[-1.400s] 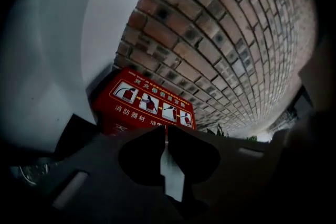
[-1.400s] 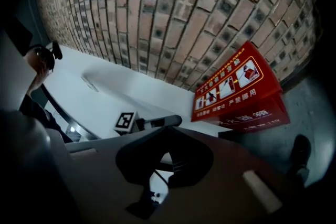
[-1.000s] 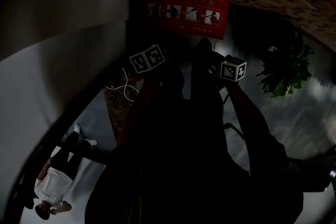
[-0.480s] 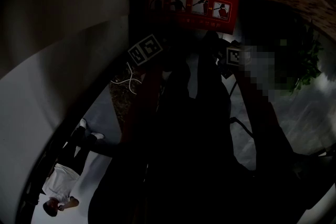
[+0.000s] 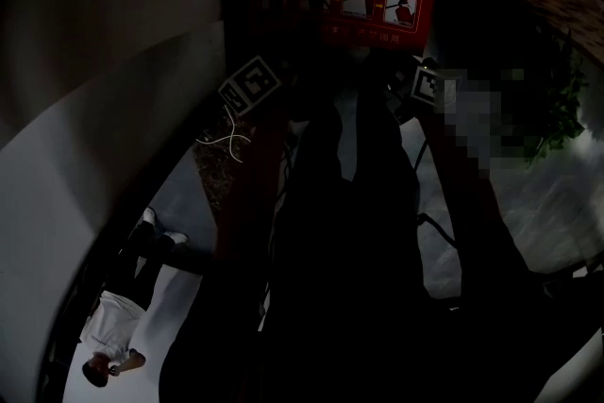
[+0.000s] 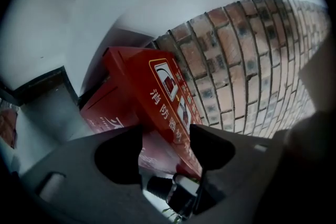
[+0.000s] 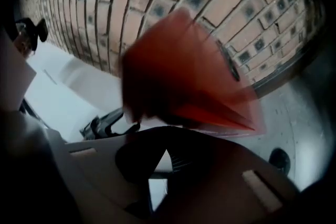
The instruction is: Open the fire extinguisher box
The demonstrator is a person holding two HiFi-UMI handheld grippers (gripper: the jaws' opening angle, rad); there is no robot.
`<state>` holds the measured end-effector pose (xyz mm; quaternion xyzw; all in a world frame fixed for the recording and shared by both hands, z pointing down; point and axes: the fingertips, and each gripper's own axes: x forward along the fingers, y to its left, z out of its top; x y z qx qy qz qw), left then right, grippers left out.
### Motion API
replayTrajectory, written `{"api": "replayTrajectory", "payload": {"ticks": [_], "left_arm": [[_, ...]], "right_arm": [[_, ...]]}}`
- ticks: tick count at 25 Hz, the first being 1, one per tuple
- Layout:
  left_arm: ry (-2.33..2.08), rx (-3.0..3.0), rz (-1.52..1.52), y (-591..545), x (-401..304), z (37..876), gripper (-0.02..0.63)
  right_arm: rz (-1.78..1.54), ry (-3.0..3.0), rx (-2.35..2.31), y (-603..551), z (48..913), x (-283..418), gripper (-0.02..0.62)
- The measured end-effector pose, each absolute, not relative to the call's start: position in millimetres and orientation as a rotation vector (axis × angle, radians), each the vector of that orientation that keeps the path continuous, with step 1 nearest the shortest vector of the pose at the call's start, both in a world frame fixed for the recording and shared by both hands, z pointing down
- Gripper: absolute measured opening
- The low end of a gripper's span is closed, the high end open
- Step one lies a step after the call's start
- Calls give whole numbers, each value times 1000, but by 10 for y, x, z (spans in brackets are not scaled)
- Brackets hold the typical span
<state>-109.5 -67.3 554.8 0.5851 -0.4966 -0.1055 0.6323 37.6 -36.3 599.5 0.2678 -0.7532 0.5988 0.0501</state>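
Note:
The red fire extinguisher box stands against the brick wall at the top of the dark head view, its lid raised. My left gripper is just in front of the box. Its jaws have just been opening and now stand wide. The lid's lower edge shows in the gap and no pad presses on it. Its marker cube sits below the box's left end. My right gripper points at the blurred red box, fingertips together and holding nothing. Its cube is below the box's right end.
A brick wall rises behind the box and a white wall curves along the left. A potted plant stands at the right. A person in white is at the lower left. A white cable lies on the ground.
Both marker cubes have moved up the picture toward the box, the left one also a little to the left. The box now sits higher in the head view.

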Motion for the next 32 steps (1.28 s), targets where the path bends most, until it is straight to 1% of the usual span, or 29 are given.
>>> {"api": "replayTrajectory", "payload": {"ticks": [7,12,24,28,32], "left_arm": [[-1091,1328,-364,-692,-1088,5514,281],[-1012,1281,-524,-761,-1006,5354,281],[-1003,1222,-622,-719,-1110,5235,281],[-968,1247,-687,-709,-1140,5016,279],[-957,1316,-666,-710,-1164,4844,278]], "right_arm": [[1814,-2316,795,-459,6011,351,-5],[1789,-2335,792,-463,6017,357,-5],[1733,-2325,879,-459,6079,361,-5],[1731,-2334,877,-438,6072,359,-5],[1735,-2342,884,-416,6076,338,-5]]}}
